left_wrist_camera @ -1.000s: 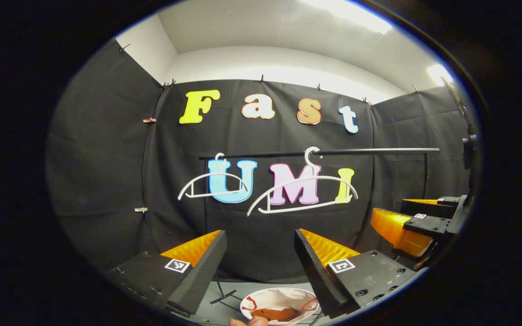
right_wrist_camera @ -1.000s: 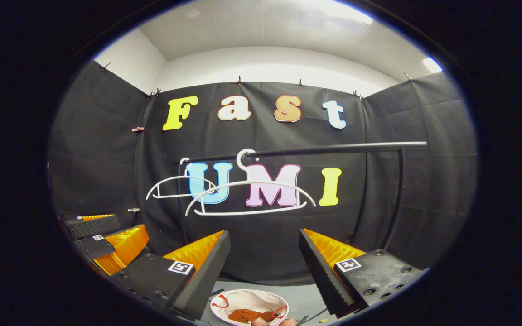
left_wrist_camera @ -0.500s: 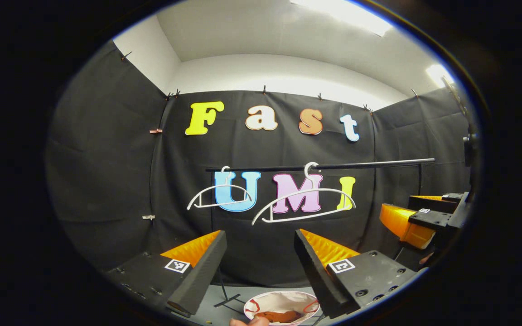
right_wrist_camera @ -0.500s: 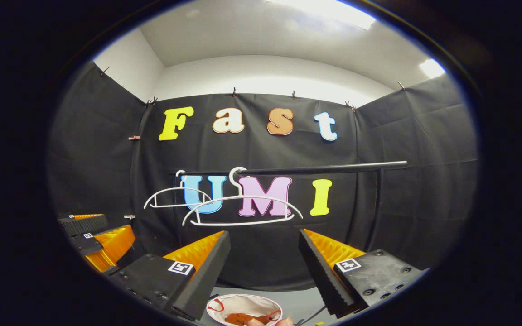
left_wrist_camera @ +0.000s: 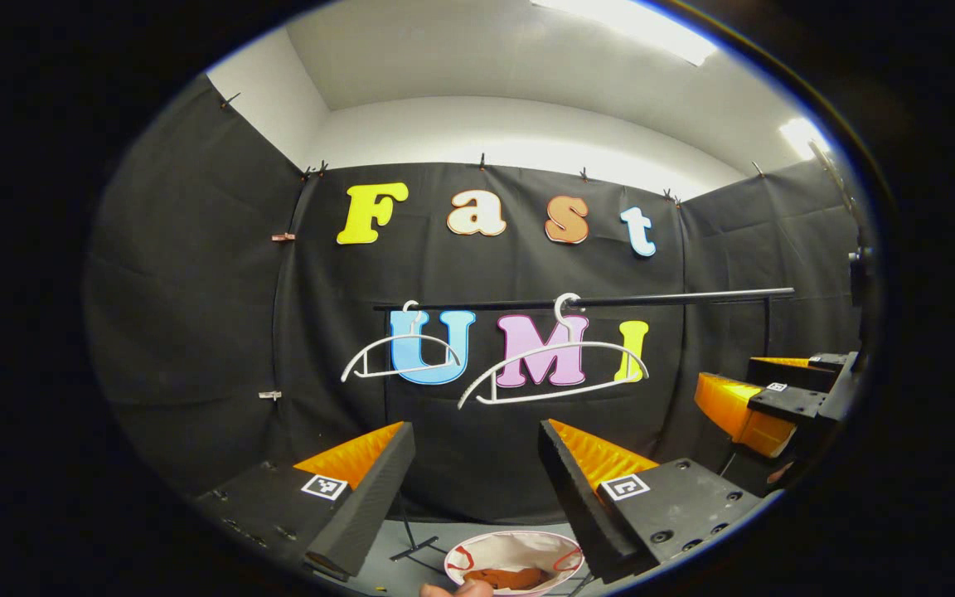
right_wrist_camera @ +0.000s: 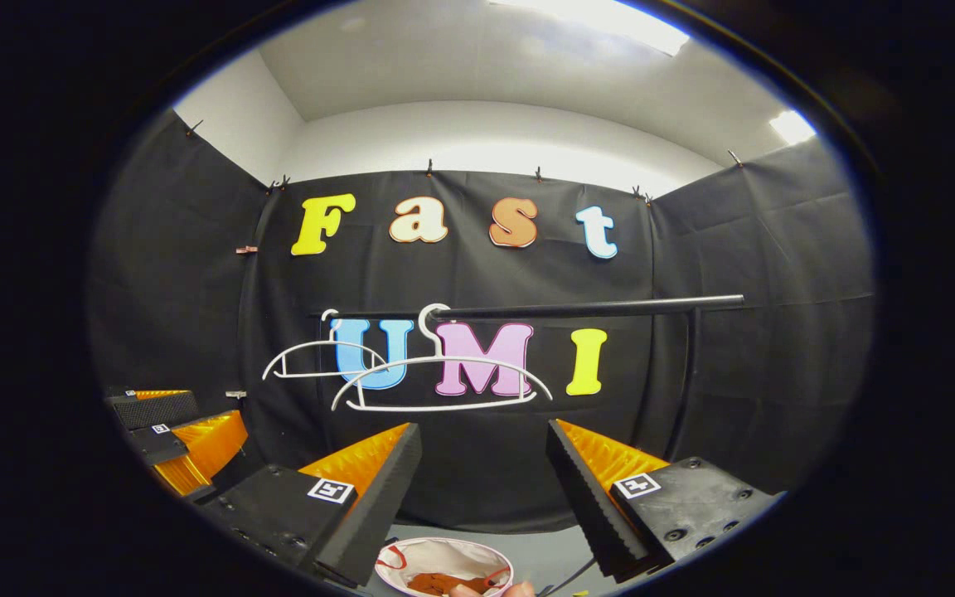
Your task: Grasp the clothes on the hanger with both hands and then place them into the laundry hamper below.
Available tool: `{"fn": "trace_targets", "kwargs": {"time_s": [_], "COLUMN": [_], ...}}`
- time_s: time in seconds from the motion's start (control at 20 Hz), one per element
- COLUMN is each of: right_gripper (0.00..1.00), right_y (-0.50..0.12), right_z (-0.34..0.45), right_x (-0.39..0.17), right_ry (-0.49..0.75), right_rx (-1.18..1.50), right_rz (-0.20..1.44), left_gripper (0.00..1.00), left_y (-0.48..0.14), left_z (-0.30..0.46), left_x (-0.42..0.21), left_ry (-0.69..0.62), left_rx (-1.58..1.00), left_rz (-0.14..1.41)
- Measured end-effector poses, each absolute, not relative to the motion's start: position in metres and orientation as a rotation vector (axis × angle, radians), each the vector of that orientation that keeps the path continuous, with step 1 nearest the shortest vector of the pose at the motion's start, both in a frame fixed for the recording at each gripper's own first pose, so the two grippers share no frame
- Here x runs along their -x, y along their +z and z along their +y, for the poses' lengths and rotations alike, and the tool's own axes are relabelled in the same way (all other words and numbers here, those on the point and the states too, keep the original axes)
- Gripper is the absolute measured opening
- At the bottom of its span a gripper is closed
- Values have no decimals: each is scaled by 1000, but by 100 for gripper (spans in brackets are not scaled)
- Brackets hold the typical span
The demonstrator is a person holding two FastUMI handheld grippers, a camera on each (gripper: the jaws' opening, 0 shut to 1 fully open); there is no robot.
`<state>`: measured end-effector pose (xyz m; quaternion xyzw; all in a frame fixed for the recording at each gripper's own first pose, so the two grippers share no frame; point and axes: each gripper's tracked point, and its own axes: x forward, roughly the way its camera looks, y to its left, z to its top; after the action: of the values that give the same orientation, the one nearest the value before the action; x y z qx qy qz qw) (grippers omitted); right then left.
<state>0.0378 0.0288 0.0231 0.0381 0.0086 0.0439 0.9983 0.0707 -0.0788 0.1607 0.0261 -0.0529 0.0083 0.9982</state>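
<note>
Plainly, by view:

Left gripper view, risk: the hangers (left_wrist_camera: 556, 365) on the rail (left_wrist_camera: 585, 302) are bare, so reaching up again would likely close on nothing, or snag a hanger.
Left gripper view, left gripper (left_wrist_camera: 477, 489): jaws wide apart, empty.
Left gripper view, clothes (left_wrist_camera: 511, 576): a rust-brown heap, crumpled, inside the hamper (left_wrist_camera: 477, 551) below.
Left gripper view, right gripper (left_wrist_camera: 755, 398): off to the side, empty.

Right gripper view, risk: fingers (right_wrist_camera: 482, 590) at the hamper (right_wrist_camera: 399, 554) rim could tip it.
Right gripper view, right gripper (right_wrist_camera: 486, 489): jaws wide, holding nothing.
Right gripper view, clothes (right_wrist_camera: 436, 582): same brown bundle, low in the hamper; the job looks done.
</note>
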Motion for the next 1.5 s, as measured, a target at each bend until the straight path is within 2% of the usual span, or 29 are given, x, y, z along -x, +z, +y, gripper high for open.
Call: {"fn": "trace_targets", "kwargs": {"time_s": [0.05,0.5,0.55,0.65,0.9,0.95,1.0,1.5], "right_gripper": [100,98,98,98,100,98,98,98], "right_y": [23,29,31,34,21,19,17,13], "right_z": [29,27,23,21,17,18,19,24], "right_x": [-38,-43,-46,-48,-54,-53,-52,-54], "right_ry": [88,83,72,68,63,67,72,94], "right_rx": [-75,-73,-69,-89,-121,-122,-120,-102], "right_rz": [17,-22,-28,-31,12,20,26,36], "left_gripper": [95,95,92,95,95,98,95,95], "left_y": [161,144,141,139,135,134,134,136], "left_z": [-79,-80,-80,-78,-82,-84,-85,-85], "left_x": [-70,-71,-70,-69,-67,-68,-67,-68], "left_ry": [17,10,10,9,7,5,4,7], "left_rx": [-52,-63,-61,-53,-53,-50,-48,-36], "left_rz": [-106,-62,-54,-46,-38,-37,-37,-40]}}
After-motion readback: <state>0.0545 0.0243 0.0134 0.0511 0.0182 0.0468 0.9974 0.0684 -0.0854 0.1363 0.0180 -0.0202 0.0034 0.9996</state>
